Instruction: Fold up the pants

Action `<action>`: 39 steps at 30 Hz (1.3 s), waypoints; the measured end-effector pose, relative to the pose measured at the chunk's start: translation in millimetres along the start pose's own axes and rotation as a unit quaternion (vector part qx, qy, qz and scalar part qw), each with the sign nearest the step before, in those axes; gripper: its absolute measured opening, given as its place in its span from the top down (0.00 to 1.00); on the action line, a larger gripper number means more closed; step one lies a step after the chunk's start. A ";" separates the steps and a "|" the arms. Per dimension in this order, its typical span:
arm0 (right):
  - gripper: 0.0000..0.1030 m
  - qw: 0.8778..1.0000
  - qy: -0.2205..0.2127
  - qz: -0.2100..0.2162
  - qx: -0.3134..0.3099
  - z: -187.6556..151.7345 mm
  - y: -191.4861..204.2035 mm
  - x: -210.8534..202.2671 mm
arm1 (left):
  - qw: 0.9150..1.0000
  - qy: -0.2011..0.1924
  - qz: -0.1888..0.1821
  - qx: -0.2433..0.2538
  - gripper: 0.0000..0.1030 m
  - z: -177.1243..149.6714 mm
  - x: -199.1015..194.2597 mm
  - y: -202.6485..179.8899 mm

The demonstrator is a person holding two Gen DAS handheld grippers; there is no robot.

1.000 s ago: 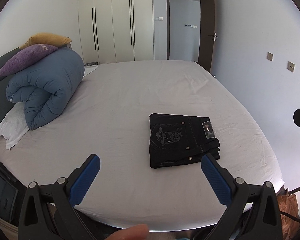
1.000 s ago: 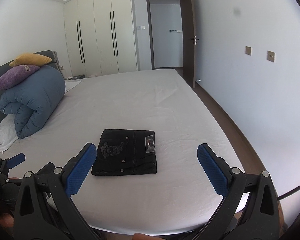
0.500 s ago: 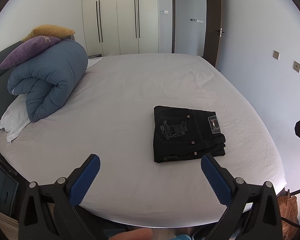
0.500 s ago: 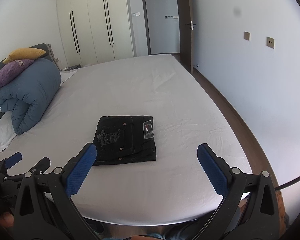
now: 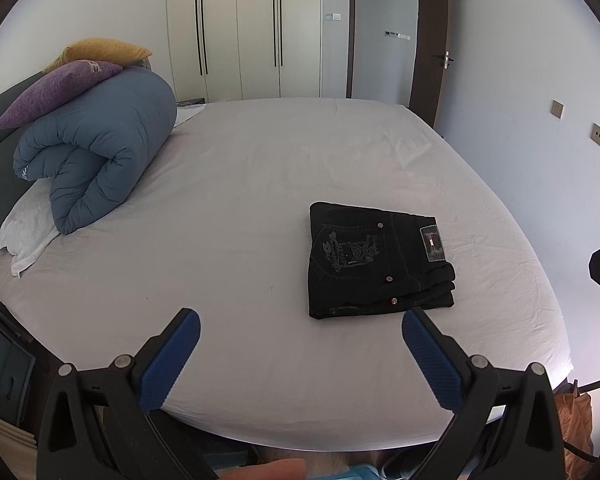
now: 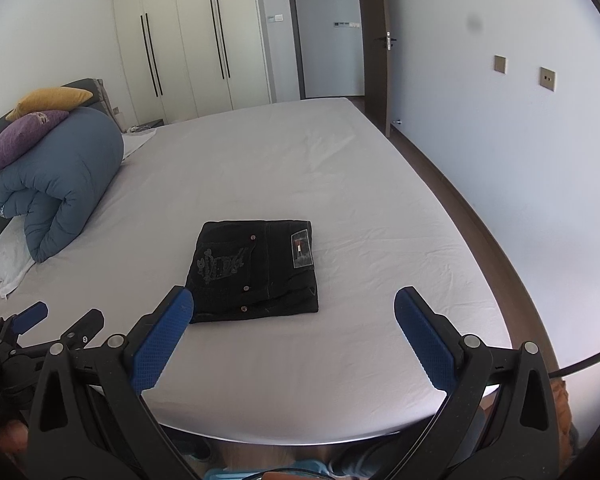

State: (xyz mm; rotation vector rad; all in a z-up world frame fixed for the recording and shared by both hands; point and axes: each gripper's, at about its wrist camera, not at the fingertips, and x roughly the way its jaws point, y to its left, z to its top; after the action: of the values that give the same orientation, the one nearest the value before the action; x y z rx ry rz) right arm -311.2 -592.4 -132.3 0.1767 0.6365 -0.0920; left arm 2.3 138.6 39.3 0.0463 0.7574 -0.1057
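The black pants (image 5: 374,260) lie folded into a compact rectangle on the bed (image 5: 240,184), toward its near edge and well apart from the rolled blue duvet (image 5: 96,160) at the bed's head. Both the left tool (image 5: 300,330) and right tool (image 6: 294,308) hang released, empty, seemingly just off the bed's near edge.

Soft even daylight, sharp, fisheye-warped edges

Black pants (image 5: 374,262), folded flat on bed (image 5: 240,184)
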 end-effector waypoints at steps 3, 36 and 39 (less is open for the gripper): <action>0.00 1.000 0.002 0.000 0.001 0.6 -0.2 2.4 | 1.000 0.001 0.001 0.001 0.00 -0.1 0.6 -0.6; 0.00 1.000 0.018 0.006 0.003 -8.9 5.4 20.8 | 1.000 0.008 0.000 -0.001 0.00 -5.2 4.2 2.6; 0.00 1.000 0.018 0.006 0.003 -9.3 5.8 21.0 | 1.000 0.010 0.000 -0.001 0.00 -6.1 4.6 3.1</action>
State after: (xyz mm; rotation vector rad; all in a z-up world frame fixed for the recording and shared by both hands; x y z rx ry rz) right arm -299.0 -585.6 -151.4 0.1882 0.6718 -0.0794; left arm 1.8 141.9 31.8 0.0453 0.7770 -0.1053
